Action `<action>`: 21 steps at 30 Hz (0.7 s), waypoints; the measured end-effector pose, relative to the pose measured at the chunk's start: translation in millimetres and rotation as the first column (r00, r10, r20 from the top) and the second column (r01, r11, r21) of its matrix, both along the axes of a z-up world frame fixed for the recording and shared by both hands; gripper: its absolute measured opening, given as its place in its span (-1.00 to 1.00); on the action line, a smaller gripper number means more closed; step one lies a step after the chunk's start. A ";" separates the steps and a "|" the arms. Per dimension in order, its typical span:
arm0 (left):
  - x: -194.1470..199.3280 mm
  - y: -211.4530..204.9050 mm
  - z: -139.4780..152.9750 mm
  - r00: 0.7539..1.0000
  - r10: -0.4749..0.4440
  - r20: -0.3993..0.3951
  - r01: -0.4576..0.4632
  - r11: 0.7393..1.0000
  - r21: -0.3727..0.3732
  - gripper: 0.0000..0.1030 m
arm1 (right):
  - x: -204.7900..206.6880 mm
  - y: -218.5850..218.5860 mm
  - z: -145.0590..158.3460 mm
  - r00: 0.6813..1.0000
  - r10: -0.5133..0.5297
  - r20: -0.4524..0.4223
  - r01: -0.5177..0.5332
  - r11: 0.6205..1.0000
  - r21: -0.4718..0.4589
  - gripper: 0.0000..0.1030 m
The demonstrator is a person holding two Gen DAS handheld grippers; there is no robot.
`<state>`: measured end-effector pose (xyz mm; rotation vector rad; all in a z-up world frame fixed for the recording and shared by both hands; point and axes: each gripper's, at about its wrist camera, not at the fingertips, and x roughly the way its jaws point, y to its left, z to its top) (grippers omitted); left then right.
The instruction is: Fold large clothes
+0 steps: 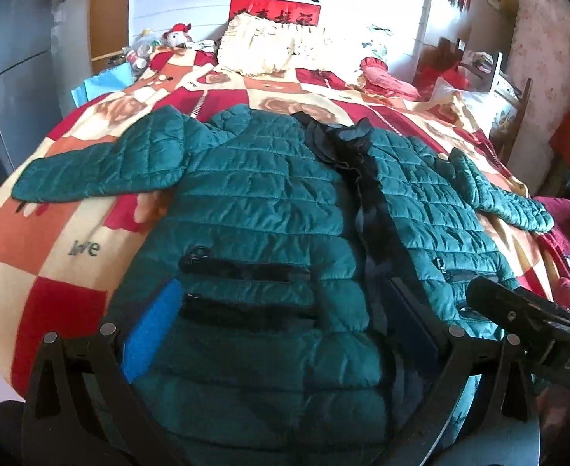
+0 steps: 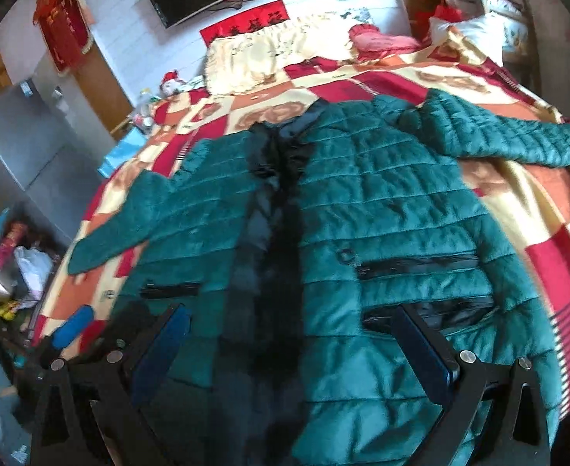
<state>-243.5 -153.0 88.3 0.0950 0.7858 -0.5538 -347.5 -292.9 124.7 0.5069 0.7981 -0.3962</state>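
Observation:
A teal quilted jacket [image 1: 269, 209] with a black front placket lies flat, front up, on the bed, both sleeves spread out to the sides. It also shows in the right wrist view [image 2: 382, 209]. My left gripper [image 1: 281, 314] is open, its blue-padded fingers [image 1: 152, 326] hovering over the jacket's left hem half near the pocket zips. My right gripper [image 2: 296, 338] is open over the hem, astride the placket. The right gripper's body shows in the left wrist view [image 1: 525, 314]; the left gripper's blue finger shows in the right wrist view [image 2: 71, 326].
The bed carries a red, orange and cream checked blanket [image 1: 63, 256]. A cream pillow [image 1: 261, 46] and a pink cushion [image 1: 389, 77] lie at the head. A grey fridge [image 1: 13, 62] stands at the left. Clutter sits on the floor at the left [image 2: 16, 272].

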 end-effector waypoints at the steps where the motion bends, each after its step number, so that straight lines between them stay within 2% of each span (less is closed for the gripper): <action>1: 0.4 -1.7 -0.2 1.000 -0.001 -0.002 0.001 1.000 -0.002 0.99 | 0.6 -1.0 -0.3 1.000 -0.011 -0.008 0.011 1.000 -0.014 1.00; 12: 4.1 -13.7 0.6 1.000 0.013 0.019 -0.013 1.000 0.008 0.99 | 3.1 -22.8 -0.3 0.998 -0.054 -0.034 0.050 0.994 -0.096 1.00; 21: 13.2 -18.5 -1.2 0.998 0.040 0.039 -0.041 0.998 0.039 0.99 | 11.3 -35.5 -1.9 0.997 -0.067 -0.049 0.061 0.991 -0.120 1.00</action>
